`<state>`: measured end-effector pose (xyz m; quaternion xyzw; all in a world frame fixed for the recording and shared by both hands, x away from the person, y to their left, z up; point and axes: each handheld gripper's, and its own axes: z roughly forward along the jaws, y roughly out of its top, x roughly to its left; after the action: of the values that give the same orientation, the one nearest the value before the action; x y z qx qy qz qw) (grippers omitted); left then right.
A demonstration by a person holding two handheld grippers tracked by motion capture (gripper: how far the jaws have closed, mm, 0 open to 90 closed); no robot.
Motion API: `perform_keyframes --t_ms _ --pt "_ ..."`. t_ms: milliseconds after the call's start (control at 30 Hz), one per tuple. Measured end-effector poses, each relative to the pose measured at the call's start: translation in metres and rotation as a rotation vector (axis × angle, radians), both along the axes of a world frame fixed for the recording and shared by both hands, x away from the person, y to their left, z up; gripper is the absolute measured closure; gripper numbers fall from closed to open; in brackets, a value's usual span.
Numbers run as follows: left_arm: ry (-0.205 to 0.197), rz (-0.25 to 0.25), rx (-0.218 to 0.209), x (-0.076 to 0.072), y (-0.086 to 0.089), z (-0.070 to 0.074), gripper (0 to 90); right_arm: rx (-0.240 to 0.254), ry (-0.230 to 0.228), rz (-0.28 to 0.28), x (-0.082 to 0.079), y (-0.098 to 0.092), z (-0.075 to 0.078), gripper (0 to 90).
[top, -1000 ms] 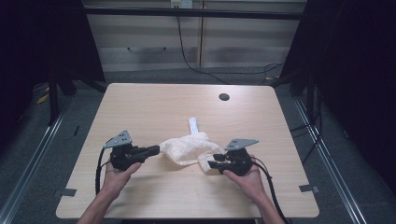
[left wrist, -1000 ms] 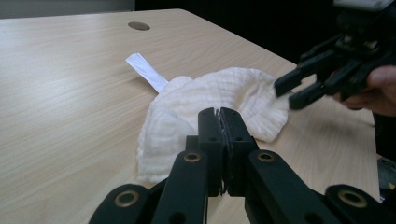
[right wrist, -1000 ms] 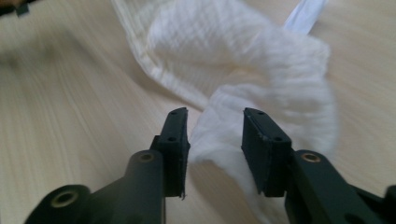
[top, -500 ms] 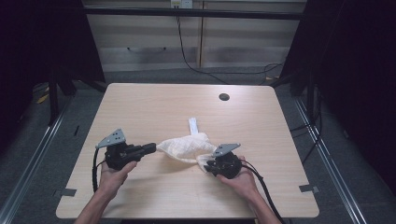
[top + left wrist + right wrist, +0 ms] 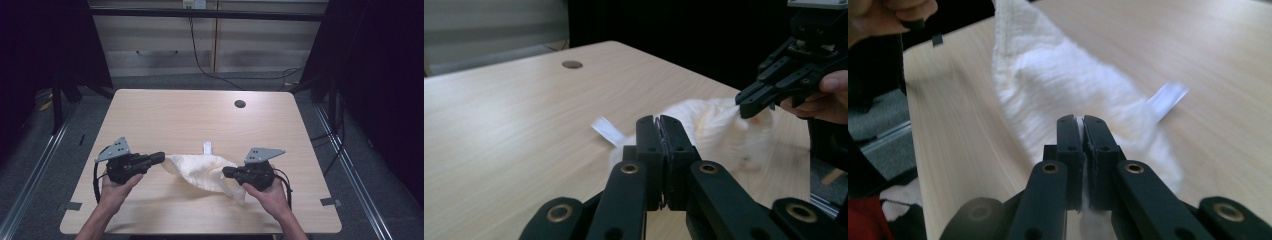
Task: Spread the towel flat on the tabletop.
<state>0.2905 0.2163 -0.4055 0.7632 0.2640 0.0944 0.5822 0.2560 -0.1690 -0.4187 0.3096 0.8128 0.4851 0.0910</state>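
My right gripper point(image 5: 226, 173) pinching white towel point(image 5: 200, 170) edge, jaws just closed on it; my left gripper point(image 5: 161, 157) pinching opposite edge; towel stretched between both, sagging onto table point(image 5: 170, 112) near front edge; white tag point(image 5: 207, 147) behind; dark hole point(image 5: 240, 104) far side

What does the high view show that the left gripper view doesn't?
High view alone: both forearms, the grey three-cornered plates on top, the floor and dark frame around the table, the left gripper from outside.

Left gripper view alone: close up, its own black jaws shut on an edge of the white towel.

Both: the light wooden table, its round dark hole, the towel's white tag, the right gripper pinching the other end.
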Motion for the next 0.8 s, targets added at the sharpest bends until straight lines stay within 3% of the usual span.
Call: perform_keyframes --t_ms 67,100,167,200,233,267,367,567,633,800 --pt "-0.002 -0.002 -0.003 0.002 0.0 0.0 88.3 0.011 -0.001 -0.002 0.001 -0.002 0.002 86.5" --pt "0.009 0.01 0.009 0.004 -0.001 -0.003 88.3 0.018 0.008 -0.04 0.007 -0.009 0.0 86.5" --pt "0.021 0.007 0.024 0.007 -0.003 -0.008 88.3 0.013 0.013 -0.049 0.011 -0.012 -0.002 86.4" --pt "0.042 0.011 0.064 0.013 -0.009 -0.018 88.3 0.007 0.06 -0.091 0.025 -0.02 -0.016 86.4" --pt "0.042 0.011 0.064 0.013 -0.009 -0.018 88.3 -0.012 0.077 -0.109 0.032 -0.023 -0.024 86.4" --pt "0.074 0.022 0.093 0.02 -0.014 -0.03 88.3 -0.035 0.093 -0.13 0.039 -0.025 -0.032 86.4" --pt "0.099 0.028 0.13 0.027 -0.019 -0.043 88.3 -0.066 0.144 -0.167 0.058 -0.031 -0.056 86.4" --pt "0.128 0.014 0.154 0.028 -0.023 -0.054 88.2 -0.126 0.187 -0.182 0.069 -0.027 -0.083 82.8" --pt "0.14 0.021 0.159 0.03 -0.021 -0.058 88.3 -0.128 0.178 -0.188 0.066 -0.027 -0.081 70.1" --pt "0.146 0.03 0.145 0.031 -0.016 -0.058 88.2 -0.098 0.104 -0.224 0.047 -0.042 -0.056 60.2"
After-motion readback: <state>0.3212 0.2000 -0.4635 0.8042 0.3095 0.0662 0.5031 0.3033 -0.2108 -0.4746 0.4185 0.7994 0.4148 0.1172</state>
